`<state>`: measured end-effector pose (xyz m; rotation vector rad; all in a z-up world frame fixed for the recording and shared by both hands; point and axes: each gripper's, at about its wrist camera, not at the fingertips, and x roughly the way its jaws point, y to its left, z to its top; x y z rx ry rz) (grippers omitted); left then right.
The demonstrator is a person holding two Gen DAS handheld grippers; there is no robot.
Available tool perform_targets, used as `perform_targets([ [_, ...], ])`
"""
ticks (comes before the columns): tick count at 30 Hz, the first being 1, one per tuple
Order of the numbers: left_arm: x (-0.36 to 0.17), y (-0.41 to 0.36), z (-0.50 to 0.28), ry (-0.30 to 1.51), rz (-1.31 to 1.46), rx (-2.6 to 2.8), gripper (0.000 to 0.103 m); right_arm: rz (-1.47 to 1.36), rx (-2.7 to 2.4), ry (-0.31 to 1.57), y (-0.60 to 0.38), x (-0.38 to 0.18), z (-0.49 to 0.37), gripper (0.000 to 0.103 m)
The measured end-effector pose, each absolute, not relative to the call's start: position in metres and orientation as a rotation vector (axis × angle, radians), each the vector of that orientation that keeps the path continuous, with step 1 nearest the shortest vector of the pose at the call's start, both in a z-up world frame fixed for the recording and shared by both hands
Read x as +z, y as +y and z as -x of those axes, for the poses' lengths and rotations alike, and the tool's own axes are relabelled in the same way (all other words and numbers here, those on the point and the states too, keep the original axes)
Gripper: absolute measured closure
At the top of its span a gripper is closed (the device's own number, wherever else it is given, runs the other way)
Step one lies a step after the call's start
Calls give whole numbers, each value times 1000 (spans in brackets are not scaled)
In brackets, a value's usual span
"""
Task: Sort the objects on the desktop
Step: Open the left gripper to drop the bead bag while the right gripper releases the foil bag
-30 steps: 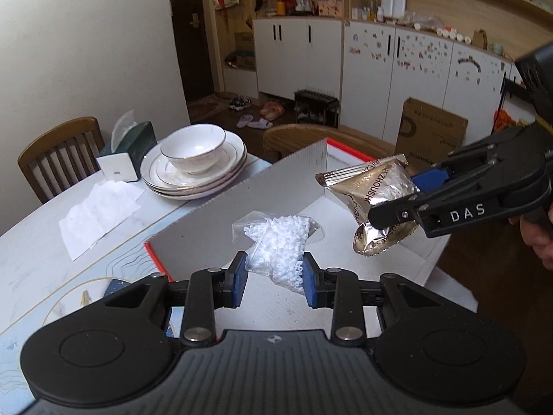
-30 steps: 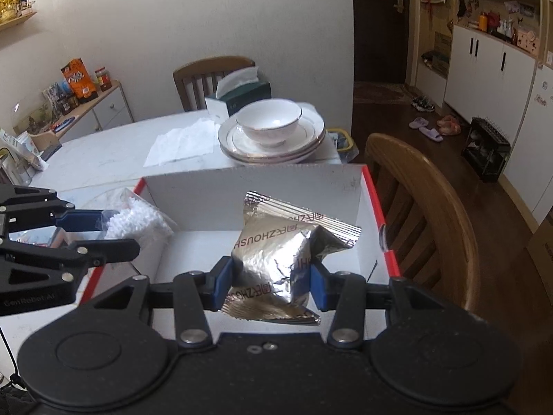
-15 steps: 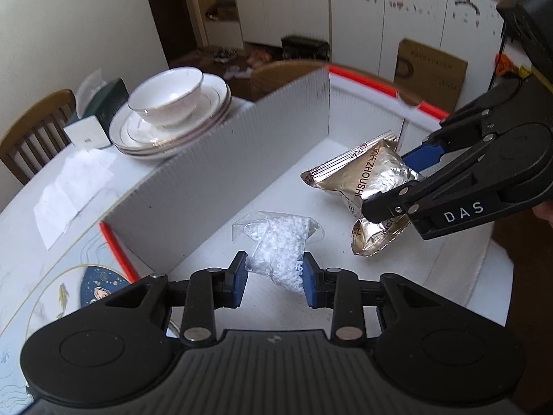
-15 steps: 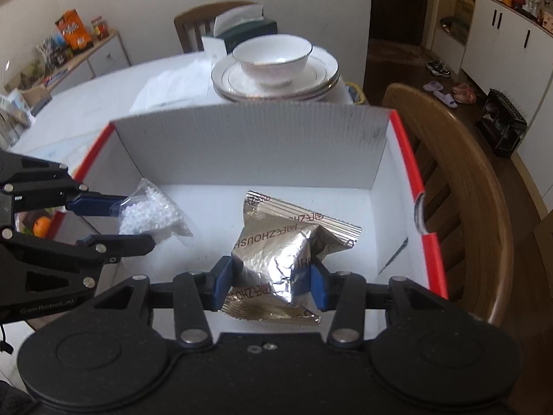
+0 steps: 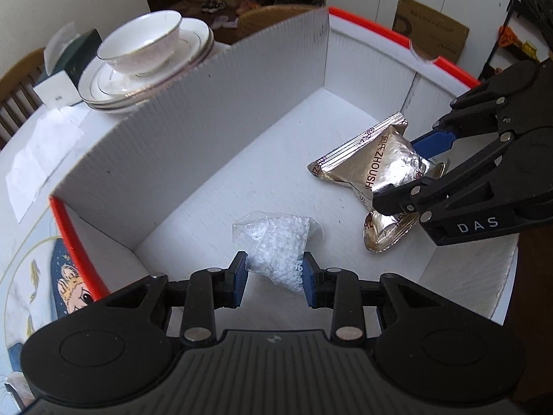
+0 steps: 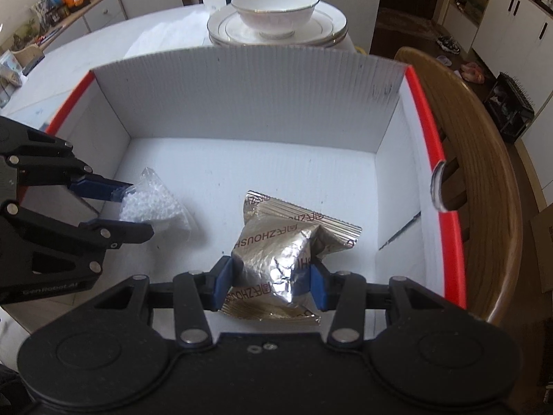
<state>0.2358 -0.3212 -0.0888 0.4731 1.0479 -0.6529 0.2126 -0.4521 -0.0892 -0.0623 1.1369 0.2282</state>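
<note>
A white cardboard box with a red rim (image 5: pixel 193 110) (image 6: pixel 262 93) stands on the table. My left gripper (image 5: pixel 274 278) (image 6: pixel 121 207) is shut on a clear bag of white beads (image 5: pixel 276 245) (image 6: pixel 155 207), low inside the box near its left side. My right gripper (image 6: pixel 271 285) (image 5: pixel 411 180) is shut on a crinkled gold foil packet (image 6: pixel 280 252) (image 5: pixel 376 169), held just over the box floor toward the right. Both grippers point steeply down into the box, side by side.
Behind the box sits a white bowl (image 5: pixel 141 43) (image 6: pixel 274 8) on stacked plates (image 5: pixel 107 83), with a tissue box (image 5: pixel 65 69) and a paper sheet (image 5: pixel 34 148) beyond. A wooden chair (image 6: pixel 484 159) stands against the box's right side. A patterned mat (image 5: pixel 41 276) lies left.
Both grippers have sunk from above the box rim down into the box, tilting more steeply, each still gripping its bag.
</note>
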Motion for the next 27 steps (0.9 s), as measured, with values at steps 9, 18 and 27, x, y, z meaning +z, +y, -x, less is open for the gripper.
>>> perform_targets([
  [9,-95,-329,-240,1107,-504,-651,72,65,244,1171,-450,-92,-216,57],
  [18,-98,-329,-244,1145,-499,-657,72,66,250,1192,-451,-91,-217,55],
  [27,-87,-322,-239,1098,-446,-705,45,49,265,1160,-457,-80,-212,44],
])
